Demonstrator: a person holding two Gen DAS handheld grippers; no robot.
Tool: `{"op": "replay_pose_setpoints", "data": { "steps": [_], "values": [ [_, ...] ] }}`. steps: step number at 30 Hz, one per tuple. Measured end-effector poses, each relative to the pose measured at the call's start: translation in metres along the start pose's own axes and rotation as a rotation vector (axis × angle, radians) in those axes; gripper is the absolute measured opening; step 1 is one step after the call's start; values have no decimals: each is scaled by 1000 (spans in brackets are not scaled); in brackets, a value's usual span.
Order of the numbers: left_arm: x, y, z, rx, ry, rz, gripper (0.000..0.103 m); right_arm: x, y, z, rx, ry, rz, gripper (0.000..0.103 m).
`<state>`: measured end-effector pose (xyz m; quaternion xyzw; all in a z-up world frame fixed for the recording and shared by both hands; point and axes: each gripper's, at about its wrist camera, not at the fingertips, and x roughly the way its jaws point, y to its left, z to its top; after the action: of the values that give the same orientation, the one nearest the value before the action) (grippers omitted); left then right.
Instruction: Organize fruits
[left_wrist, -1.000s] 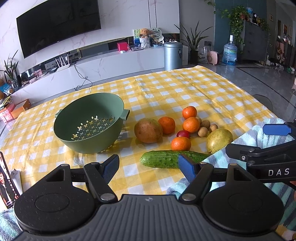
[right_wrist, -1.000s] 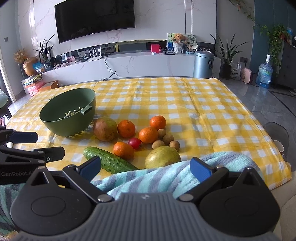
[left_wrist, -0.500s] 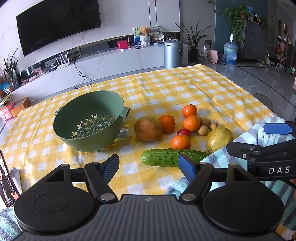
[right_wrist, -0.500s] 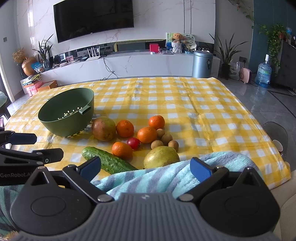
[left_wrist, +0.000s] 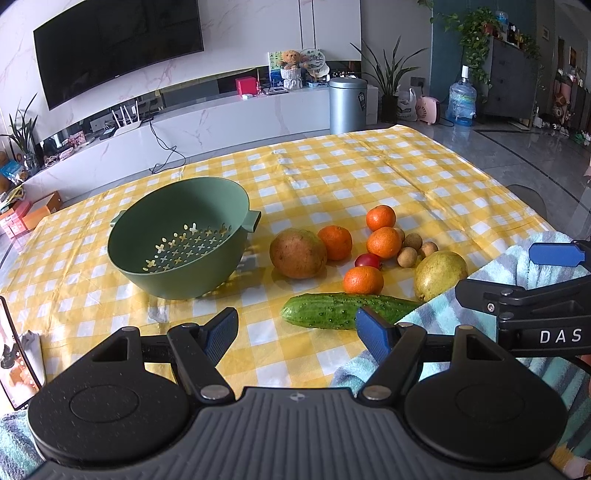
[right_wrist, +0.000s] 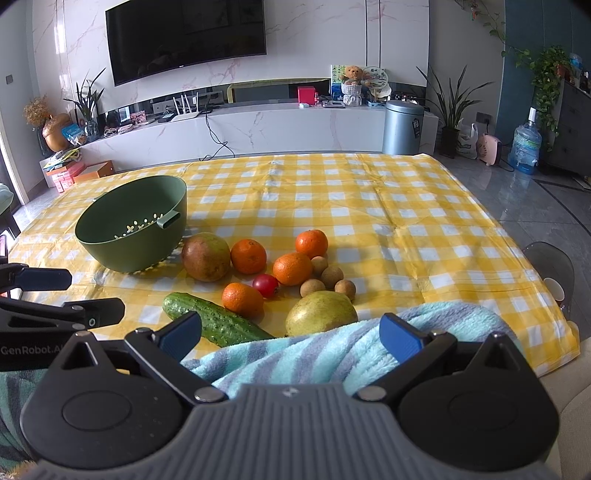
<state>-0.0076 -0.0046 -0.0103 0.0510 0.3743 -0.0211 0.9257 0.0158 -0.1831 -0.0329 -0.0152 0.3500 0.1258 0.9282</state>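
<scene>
A green colander bowl (left_wrist: 177, 240) (right_wrist: 133, 229) stands empty on the yellow checked tablecloth (left_wrist: 332, 177). To its right lie a brownish mango (left_wrist: 297, 253) (right_wrist: 205, 256), several oranges (left_wrist: 364, 280) (right_wrist: 242, 300), a red tomato (left_wrist: 368, 260) (right_wrist: 265, 285), three small brown longans (left_wrist: 412, 242) (right_wrist: 331, 275), a yellow pear (left_wrist: 440, 275) (right_wrist: 320, 313) and a cucumber (left_wrist: 343, 311) (right_wrist: 216, 320). My left gripper (left_wrist: 297, 328) is open and empty, near the cucumber's left end. My right gripper (right_wrist: 290, 334) is open and empty over a striped towel (right_wrist: 314, 350), short of the pear.
The striped towel (left_wrist: 517, 266) lies over the table's near edge, partly covering the cucumber's end and the pear's base. A phone or tablet (left_wrist: 14, 354) stands at the left edge. A grey bin (right_wrist: 402, 127) and a TV console stand beyond the table.
Both grippers have crept slightly forward and up toward the fruit. Both stay open. Nothing on the table has moved.
</scene>
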Motion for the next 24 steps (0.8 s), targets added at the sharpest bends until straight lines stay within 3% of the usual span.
{"op": "replay_pose_setpoints", "data": {
  "steps": [18,22,24],
  "values": [
    [3,3,-1,-6,4,-23,85,1,-3,0,-11,-4,11,99],
    [8,11,7,-25,4,-48,80,10,-8,3,-31,-10,8,98],
    [12,17,13,-43,14,-75,75,17,-11,7,-41,0,6,92]
  ]
}}
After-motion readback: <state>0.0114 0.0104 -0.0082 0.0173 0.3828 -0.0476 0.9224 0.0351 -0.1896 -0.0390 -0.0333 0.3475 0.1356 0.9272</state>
